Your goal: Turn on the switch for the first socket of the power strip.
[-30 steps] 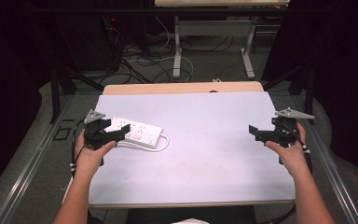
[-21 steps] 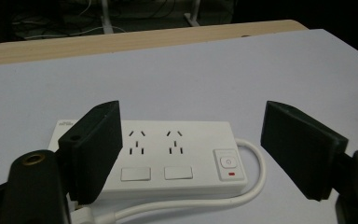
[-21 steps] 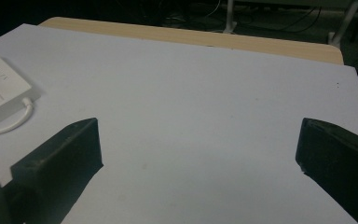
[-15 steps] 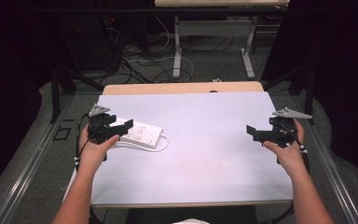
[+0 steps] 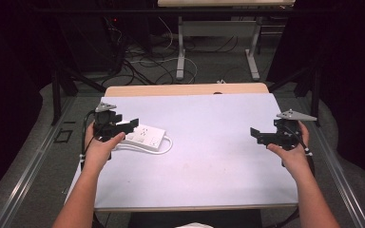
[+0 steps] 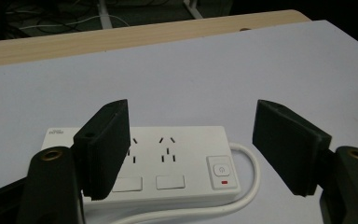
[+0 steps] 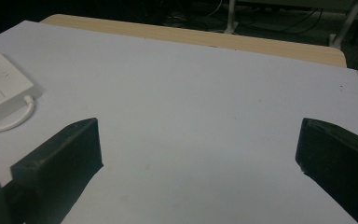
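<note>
Power strip [image 6: 168, 163] lies flat before the left gripper [image 6: 191, 144], both grippers' fingers spread wide, empty.

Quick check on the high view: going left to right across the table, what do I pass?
Left hand-held gripper → white power strip → loop of its white cable → bare stretch of table → right hand-held gripper.

Each bare-armed hand carries a matte black two-jaw tool: left tool [image 5: 119, 127], right tool [image 5: 266, 135]. Both are topped by a grey three-cornered plate. Brass-coloured screw holes sit at the jaw bases, and a black cable trails from the left one.
</note>
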The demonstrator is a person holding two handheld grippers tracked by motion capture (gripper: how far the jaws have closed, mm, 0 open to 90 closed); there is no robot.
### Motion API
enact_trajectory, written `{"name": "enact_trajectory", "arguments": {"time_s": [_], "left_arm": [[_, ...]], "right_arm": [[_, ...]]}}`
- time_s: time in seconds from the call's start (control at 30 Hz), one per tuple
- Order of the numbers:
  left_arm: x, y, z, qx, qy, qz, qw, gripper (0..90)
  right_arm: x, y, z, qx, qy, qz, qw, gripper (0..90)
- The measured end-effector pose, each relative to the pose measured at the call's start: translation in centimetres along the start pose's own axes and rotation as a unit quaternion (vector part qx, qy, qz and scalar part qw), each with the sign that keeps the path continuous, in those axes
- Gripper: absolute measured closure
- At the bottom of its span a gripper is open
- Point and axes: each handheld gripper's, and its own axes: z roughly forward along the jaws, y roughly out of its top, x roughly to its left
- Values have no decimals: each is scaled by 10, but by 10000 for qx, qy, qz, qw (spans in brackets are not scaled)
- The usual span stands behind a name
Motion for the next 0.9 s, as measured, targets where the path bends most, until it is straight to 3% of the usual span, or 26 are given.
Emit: {"name": "enact_trajectory", "arguments": {"time_s": [0.2, 0.33, 0.63, 0.9], "left_arm": [[3, 4, 2, -15, -8, -320, 9995, 325], [7, 4, 5, 10, 28, -405, 9992, 330], [13, 5, 13, 311, 2, -579, 9978, 363], [17, 6, 20, 700, -67, -762, 9946, 385]], "right_arm": [[0, 0, 1, -39, -44, -19, 10000, 0], [1, -1, 2, -20, -33, -9, 10000, 0], [0, -1, 2, -12, -22, 2, 10000, 0], [1, -2, 4, 34, -19, -9, 10000, 0]]}}
